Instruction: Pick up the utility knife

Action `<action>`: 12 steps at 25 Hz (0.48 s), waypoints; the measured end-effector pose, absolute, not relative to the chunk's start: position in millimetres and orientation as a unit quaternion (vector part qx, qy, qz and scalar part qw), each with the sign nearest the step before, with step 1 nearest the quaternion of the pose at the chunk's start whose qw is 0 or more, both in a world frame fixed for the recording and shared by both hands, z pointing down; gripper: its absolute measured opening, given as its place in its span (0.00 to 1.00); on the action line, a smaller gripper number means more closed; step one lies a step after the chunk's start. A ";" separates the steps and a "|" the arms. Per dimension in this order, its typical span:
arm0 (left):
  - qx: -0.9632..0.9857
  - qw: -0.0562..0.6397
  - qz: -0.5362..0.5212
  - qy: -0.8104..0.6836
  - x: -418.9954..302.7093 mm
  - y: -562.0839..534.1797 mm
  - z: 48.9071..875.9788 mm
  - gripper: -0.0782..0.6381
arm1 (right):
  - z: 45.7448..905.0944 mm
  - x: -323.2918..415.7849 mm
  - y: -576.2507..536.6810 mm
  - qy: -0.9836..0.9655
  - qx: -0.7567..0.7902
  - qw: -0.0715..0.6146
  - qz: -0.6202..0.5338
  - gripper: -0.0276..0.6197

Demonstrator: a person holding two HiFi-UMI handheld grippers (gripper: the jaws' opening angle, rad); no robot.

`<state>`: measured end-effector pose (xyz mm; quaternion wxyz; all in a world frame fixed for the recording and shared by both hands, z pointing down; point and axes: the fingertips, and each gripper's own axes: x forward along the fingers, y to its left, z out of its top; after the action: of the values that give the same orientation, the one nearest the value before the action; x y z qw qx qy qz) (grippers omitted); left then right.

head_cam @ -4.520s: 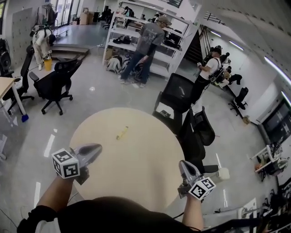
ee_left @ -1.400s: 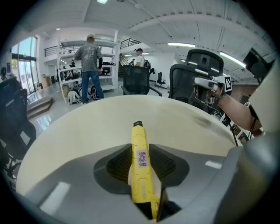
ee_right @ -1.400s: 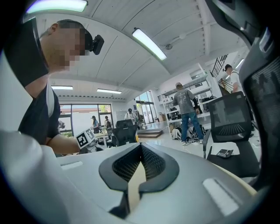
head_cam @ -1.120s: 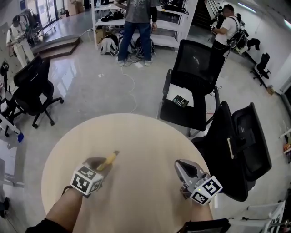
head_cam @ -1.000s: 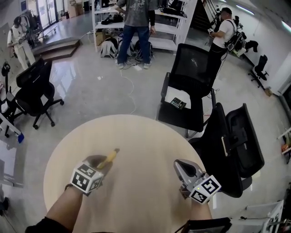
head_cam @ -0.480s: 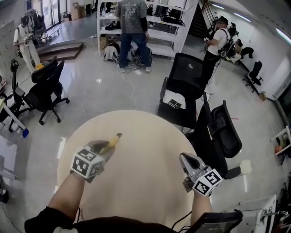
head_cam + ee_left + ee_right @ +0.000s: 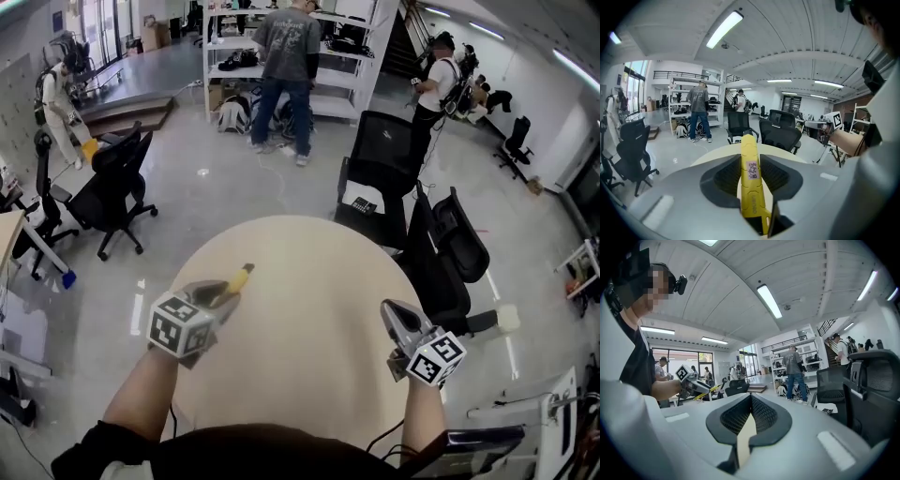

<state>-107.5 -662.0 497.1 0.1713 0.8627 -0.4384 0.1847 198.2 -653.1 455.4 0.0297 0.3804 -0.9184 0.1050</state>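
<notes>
The yellow utility knife (image 7: 236,279) is clamped between the jaws of my left gripper (image 7: 221,292) and held in the air above the left side of the round beige table (image 7: 309,272). In the left gripper view the knife (image 7: 750,173) runs lengthwise between the pads, its tip sticking out past the left gripper (image 7: 750,158). My right gripper (image 7: 397,317) hovers over the table's right edge, shut and empty. In the right gripper view its tips meet at the right gripper (image 7: 750,398), and the left gripper (image 7: 696,386) shows with the knife (image 7: 706,391).
Black office chairs stand past the table's far edge (image 7: 380,178), at its right (image 7: 450,253) and far left (image 7: 108,187). People stand by white shelving (image 7: 328,37) at the back. A shiny grey floor (image 7: 216,169) surrounds the table.
The knife lay on the table at first; now my left gripper holds it. Over the last second both grippers rose away from the tabletop, the left carrying the knife.
</notes>
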 end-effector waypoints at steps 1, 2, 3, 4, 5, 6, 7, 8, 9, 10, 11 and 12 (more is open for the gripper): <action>0.865 0.166 0.186 -0.436 -114.8 -654.0 491.7 0.28 | 450.5 191.4 -645.3 -0.917 0.383 0.026 0.105 0.07; 0.867 0.160 0.188 -0.434 -122.7 -646.5 486.0 0.28 | 446.0 183.6 -637.4 -0.916 0.386 0.021 0.104 0.07; 0.868 0.154 0.189 -0.432 -131.1 -638.9 480.8 0.28 | 442.2 175.3 -628.8 -0.915 0.389 0.017 0.104 0.07; 0.870 0.150 0.190 -0.429 -139.7 -630.9 476.3 0.28 | 439.3 166.8 -619.4 -0.914 0.392 0.014 0.104 0.07; 0.872 0.147 0.191 -0.427 -147.9 -622.8 472.2 0.28 | 436.6 158.8 -609.6 -0.913 0.395 0.011 0.106 0.07; 0.873 0.145 0.190 -0.425 -155.2 -615.6 467.9 0.28 | 433.4 151.8 -600.1 -0.911 0.398 0.008 0.107 0.07; 0.875 0.144 0.187 -0.422 -161.3 -609.7 463.3 0.28 | 429.3 146.0 -591.4 -0.910 0.401 0.006 0.106 0.07; 0.877 0.144 0.183 -0.419 -165.8 -604.8 458.5 0.28 | 424.4 141.3 -583.3 -0.909 0.404 0.004 0.104 0.07; 0.880 0.144 0.178 -0.416 -169.2 -600.2 453.6 0.28 | 419.6 137.7 -575.2 -0.908 0.407 0.002 0.102 0.07; 0.882 0.144 0.173 -0.414 -171.8 -595.3 448.9 0.28 | 415.6 135.2 -566.6 -0.907 0.410 0.000 0.100 0.07; 0.883 0.143 0.169 -0.413 -173.9 -589.9 444.3 0.28 | 412.7 133.9 -557.5 -0.906 0.412 -0.001 0.100 0.07; 0.885 0.142 0.165 -0.412 -175.3 -584.0 439.9 0.28 | 410.4 134.0 -548.1 -0.904 0.415 -0.002 0.099 0.07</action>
<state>-175.3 -584.0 439.9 0.1421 0.8848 -0.4119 0.1652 134.0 -548.1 410.4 -0.0018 0.4154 -0.9042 0.0995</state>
